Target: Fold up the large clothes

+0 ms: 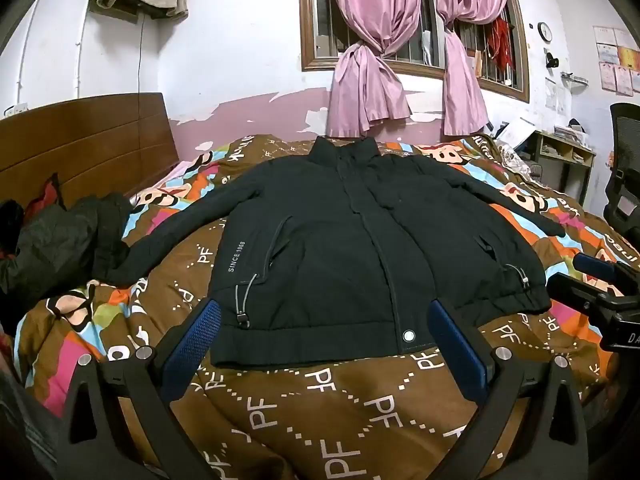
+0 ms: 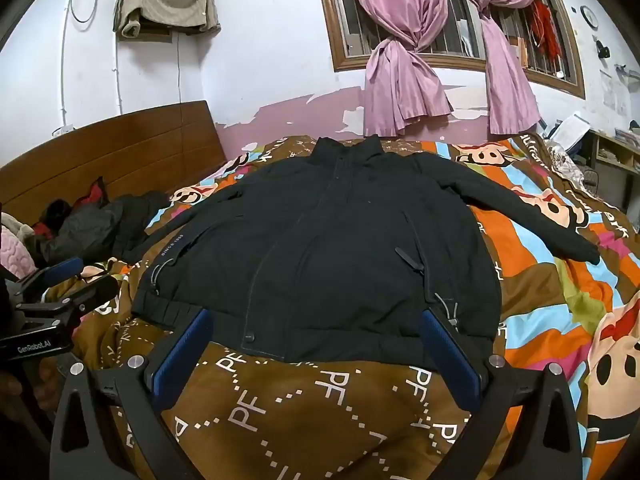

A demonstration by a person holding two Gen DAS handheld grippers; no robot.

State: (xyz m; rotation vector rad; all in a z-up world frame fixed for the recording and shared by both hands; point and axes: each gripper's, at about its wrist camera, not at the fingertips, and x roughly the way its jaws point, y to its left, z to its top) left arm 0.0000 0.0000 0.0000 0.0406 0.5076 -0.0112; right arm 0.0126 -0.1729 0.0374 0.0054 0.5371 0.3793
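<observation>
We see the black zip-front padded jacket [image 1: 360,240] spread flat, front up, on the bed's brown cartoon-print quilt [image 1: 320,408], collar far, sleeves out left and right. Our left gripper [image 1: 324,344] and right gripper [image 2: 316,348] hover at its near hem, fingers wide apart, holding nothing. A dark crumpled garment [image 1: 60,240] lies left.
</observation>
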